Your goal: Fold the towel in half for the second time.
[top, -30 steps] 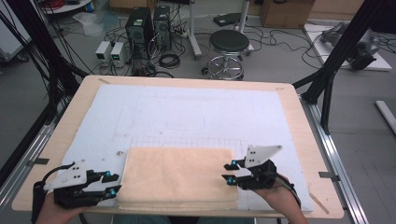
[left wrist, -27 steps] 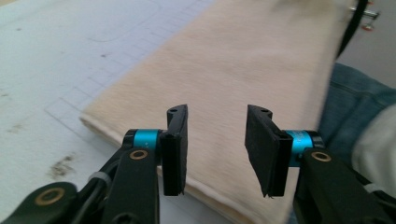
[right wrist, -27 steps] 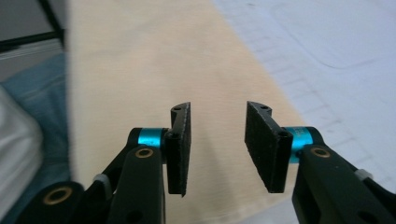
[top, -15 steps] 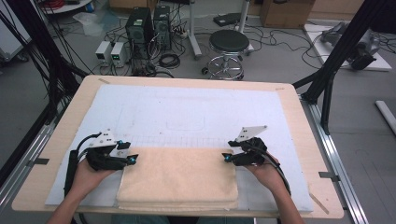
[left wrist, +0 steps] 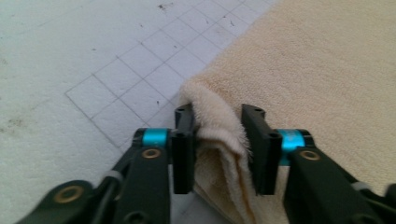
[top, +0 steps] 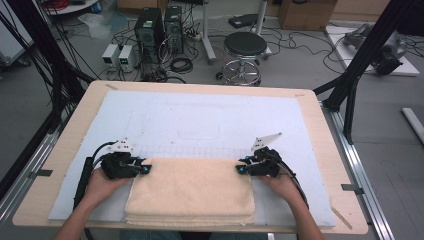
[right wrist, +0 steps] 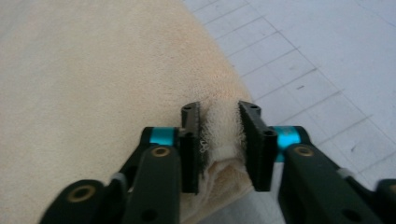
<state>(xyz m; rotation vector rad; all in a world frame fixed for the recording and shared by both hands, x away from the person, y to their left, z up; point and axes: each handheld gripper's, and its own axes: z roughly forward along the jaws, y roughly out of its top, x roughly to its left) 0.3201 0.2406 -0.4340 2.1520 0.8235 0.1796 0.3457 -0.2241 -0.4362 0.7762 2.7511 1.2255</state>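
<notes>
Towel (top: 190,192), folded and cream, lies long-side across the near edge of the desk (top: 320,125), and each far corner is pinched, left gripper (top: 141,169) and right gripper (top: 243,169) having just closed their fingers (left wrist: 184,140) on terry, facing inward.

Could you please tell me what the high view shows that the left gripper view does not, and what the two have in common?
High view alone: the whole folded cream terry towel, the pale wooden table around the mat, both hands, the right gripper at the towel's far right corner, and the black round stool on the floor.

Left gripper view alone: the towel's bunched corner pinched between the jaws, which have just been closing.

Both: the left gripper, the towel, and the white gridded mat.
</notes>
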